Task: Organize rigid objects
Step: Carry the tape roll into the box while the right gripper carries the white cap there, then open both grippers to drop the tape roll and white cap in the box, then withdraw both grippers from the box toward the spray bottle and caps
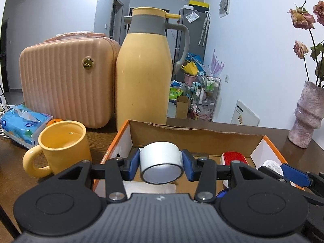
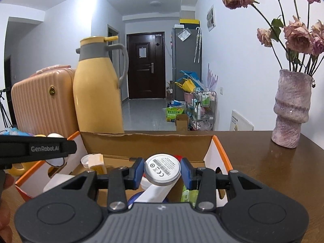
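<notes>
Right now your left gripper (image 1: 161,163) pinches a roll of silver tape (image 1: 161,162) between its blue pads (image 1: 187,167), the roll lying on its side with its open core facing the camera, held just above the open cardboard box (image 1: 194,132). Your right gripper (image 2: 162,171) is clamped on a round white disc (image 2: 162,169), flat face toward the lens; that face carries a barcode, a CE mark and a crossed-bin symbol, with small print too fine to read. The disc also sits over the box, whose orange-edged walls (image 2: 222,151) frame both grippers.

Inside the box you can see a red and white object (image 1: 235,158) near the right wall, a small cream block (image 2: 97,160) beside a white cap (image 2: 86,160), a white strip (image 2: 154,192) and a green packet (image 2: 188,195) under the right gripper. The left tool's black arm crosses the right wrist view at the left, printed "GenRobot.AI" (image 2: 44,148).

Outside the box, on the brown table (image 2: 263,172), a yellow mug (image 1: 64,147) stands just beside the left wall, with a blue tissue pack (image 1: 22,125) behind it. A yellow thermos jug (image 1: 143,70) with a grey collar stands at the box's far side, next to a ribbed pink case (image 1: 64,81) bearing a round gold badge. A mauve vase (image 2: 291,109) of dried roses stands well apart on the right.
</notes>
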`<state>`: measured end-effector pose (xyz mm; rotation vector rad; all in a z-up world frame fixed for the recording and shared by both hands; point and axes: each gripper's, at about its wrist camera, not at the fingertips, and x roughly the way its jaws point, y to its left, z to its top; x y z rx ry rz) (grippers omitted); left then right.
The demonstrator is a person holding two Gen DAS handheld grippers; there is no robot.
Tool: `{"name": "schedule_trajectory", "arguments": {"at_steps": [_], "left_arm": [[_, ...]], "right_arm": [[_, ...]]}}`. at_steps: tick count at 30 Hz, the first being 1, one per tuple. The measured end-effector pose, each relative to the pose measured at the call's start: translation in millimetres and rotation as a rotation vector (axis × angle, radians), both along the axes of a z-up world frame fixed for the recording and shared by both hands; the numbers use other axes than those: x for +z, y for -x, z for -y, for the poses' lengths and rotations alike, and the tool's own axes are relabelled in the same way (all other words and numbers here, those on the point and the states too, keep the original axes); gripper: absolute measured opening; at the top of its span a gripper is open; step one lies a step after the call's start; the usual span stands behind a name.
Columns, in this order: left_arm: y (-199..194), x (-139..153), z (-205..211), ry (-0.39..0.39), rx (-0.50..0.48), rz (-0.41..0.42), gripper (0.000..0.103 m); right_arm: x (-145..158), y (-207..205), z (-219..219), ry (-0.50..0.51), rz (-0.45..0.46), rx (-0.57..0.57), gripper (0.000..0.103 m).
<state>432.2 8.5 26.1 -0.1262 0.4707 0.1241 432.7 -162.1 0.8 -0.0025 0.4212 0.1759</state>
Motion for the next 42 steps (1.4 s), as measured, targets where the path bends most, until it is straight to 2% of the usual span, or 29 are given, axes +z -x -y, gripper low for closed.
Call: {"name": "schedule_trajectory", "arguments": {"at_steps": [3,4,5,6,7,8,10,12,28,42], "left_arm": [[-3,-2,0,0.000,-0.011,-0.008,0.047],[-4,-3,0,-0.001,-0.014,-0.014,0.054],[-5,-4,-1,-0.001,-0.016,-0.022,0.068],[-6,-5,-1,-0.001,-0.011,-0.028,0.077],[-6,-5,-2,0.000,-0.006,-0.033,0.091],[-6,-6,-4,-0.001,0.005,-0.032,0.100],[-4,-5,-6,-0.015,0.040,-0.019,0.103],[-1,-4,-8,-0.039,0.072,-0.003,0.103],[5,3,-15,-0.014,0.088,-0.005,0.103],[53,23,-18,-0.033,0.065,0.022,0.103]], "right_arm": [[-4,-4,2,-0.007,-0.022,0.002,0.039],[-5,-6,2,-0.009,-0.031,0.003,0.039],[-6,-7,3,-0.012,-0.042,0.005,0.039],[-7,-8,5,-0.018,-0.052,0.003,0.041],[-8,-9,6,-0.020,-0.057,0.001,0.050],[-8,-9,7,-0.021,-0.059,-0.005,0.058],[-7,-7,8,-0.017,-0.046,-0.022,0.092],[-6,-6,8,-0.002,-0.021,-0.049,0.103],[6,9,10,0.008,0.019,-0.064,0.103],[29,65,20,0.032,0.072,-0.034,0.103]]}}
